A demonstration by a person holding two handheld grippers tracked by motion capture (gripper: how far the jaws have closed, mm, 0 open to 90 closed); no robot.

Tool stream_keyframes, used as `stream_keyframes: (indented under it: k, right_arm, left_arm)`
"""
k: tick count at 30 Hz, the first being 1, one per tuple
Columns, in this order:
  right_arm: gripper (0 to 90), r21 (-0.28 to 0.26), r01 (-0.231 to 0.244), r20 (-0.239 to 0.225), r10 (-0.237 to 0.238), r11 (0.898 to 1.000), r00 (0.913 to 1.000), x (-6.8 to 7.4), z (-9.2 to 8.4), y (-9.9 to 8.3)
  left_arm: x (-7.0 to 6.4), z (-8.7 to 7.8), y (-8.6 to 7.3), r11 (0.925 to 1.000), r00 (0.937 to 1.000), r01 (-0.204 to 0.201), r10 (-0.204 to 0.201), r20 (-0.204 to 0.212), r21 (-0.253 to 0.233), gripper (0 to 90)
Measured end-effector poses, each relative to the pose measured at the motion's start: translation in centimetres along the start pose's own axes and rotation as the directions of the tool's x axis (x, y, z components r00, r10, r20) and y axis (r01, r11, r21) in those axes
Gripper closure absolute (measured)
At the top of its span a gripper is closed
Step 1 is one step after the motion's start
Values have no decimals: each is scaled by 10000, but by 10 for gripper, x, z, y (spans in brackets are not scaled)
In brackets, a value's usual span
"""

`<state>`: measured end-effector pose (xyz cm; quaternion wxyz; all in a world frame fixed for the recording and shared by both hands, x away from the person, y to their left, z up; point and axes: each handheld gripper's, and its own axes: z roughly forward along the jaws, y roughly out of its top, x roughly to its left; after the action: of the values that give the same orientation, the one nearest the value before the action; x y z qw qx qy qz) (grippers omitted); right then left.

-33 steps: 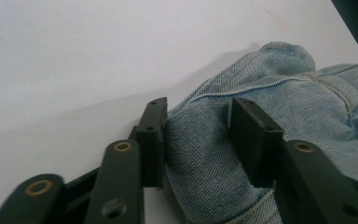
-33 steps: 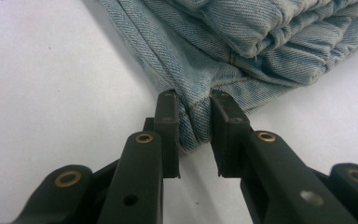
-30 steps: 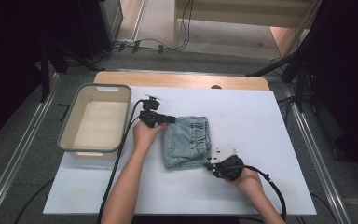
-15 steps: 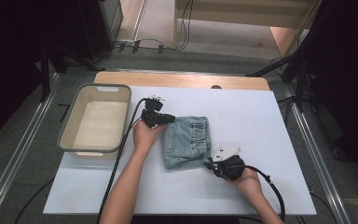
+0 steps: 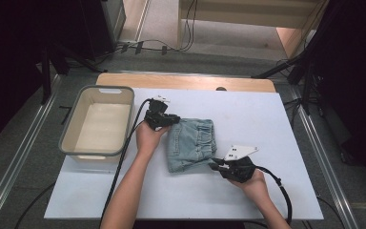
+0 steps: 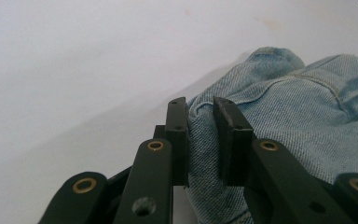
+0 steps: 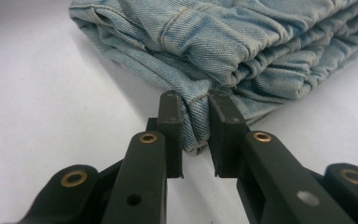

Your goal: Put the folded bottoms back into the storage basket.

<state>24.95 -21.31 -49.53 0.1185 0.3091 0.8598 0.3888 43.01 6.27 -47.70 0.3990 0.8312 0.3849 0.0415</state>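
Little has shifted since the earlier frame: your hands sit where they were, and your left gripper (image 5: 170,119) has just been closing, denim between its jaws. From above, the folded jean shorts (image 5: 191,144) lie mid-table, the tub (image 5: 67,143) at nine o'clock, your right gripper (image 5: 216,166) at their five o'clock corner. Left gripper view: jaws pinch a fold (image 6: 200,135). Right gripper view: jaws clamp a hem (image 7: 195,123). Both grips seem set; lifting remains.

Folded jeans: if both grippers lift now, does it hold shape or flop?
The folded jeans will probably sag and partly unfold: soft denim bunches between the fingers. Only opposite corners are pinched, so the middle likely droops. Slipping seems unlikely.
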Motion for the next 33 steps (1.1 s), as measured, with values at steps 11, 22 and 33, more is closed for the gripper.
stream_keyframes:
  k: [11,22,33]
  right_arm:
    - [751,-679,358,113,-351,9971,9993,5,-13,7]
    - [752,-1383,379,-155,-404,9897,9991,5,-25,12]
    - [751,-1825,472,-62,-491,9821,9988,6,-37,20]
  left_arm:
    - [-5,-13,5,9986,9998,-41,50,176,-519,783]
    - [-13,-29,16,9942,9991,-312,339,247,-1025,783]
    - [-22,-45,33,9892,9970,-743,762,104,-1262,783]
